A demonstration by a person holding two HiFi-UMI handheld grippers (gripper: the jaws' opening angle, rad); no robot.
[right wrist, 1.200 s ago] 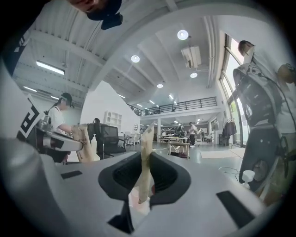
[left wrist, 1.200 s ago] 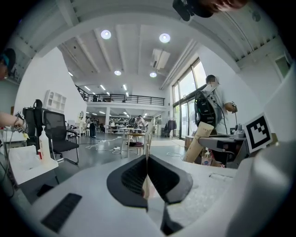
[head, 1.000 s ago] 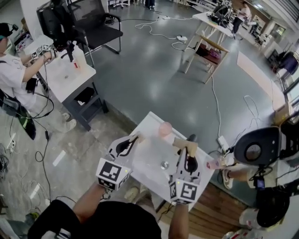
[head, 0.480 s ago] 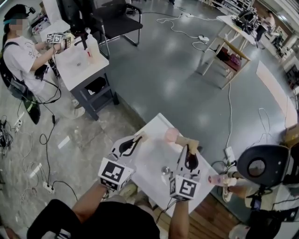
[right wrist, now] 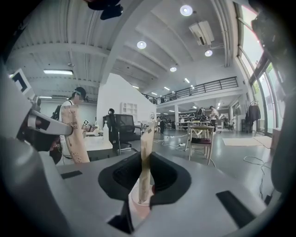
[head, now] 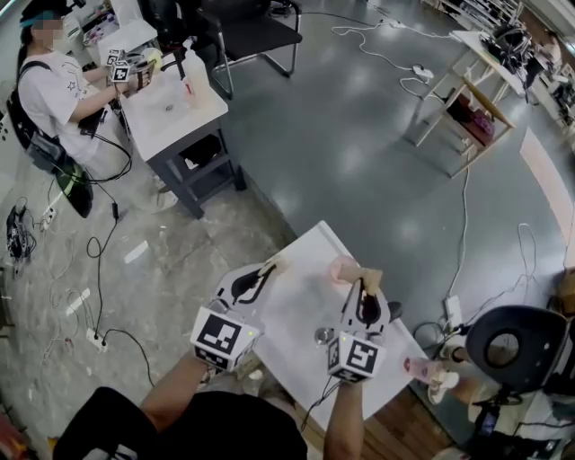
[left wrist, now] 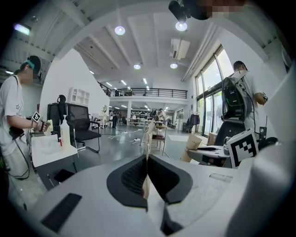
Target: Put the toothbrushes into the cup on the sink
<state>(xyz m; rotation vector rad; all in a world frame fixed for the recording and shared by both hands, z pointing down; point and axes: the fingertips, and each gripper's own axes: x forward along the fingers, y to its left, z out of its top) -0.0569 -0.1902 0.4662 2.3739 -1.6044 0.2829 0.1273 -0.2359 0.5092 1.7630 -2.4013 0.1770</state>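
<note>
**A:** The right gripper [head: 360,280] has closed in on the cup [head: 341,266]. A second ago its toothbrush [right wrist: 146,157] stood off to the cup's right; now it overlaps the rim.

**B:** And its grip?

**A:** The jaws are narrow, pinching that paper-wrapped toothbrush upright. In the right gripper view the pink cup sits straight beneath them, with the wrapper's lower end at its mouth. I can't tell whether it's inside.

**B:** The left gripper [head: 268,267]?

**A:** Its jaws are almost together, clamped on a thin second toothbrush [left wrist: 147,134]. It hangs above the left edge of the sink [head: 287,314], apart from the cup.

**B:** Where's the cup?

**A:** At the sink's far edge, beyond the drain [head: 321,336].

**B:** Farther off?

**A:** Grey floor, then another person [head: 54,85] at a white table [head: 171,112], with a black chair [head: 247,27] beyond it.
</note>
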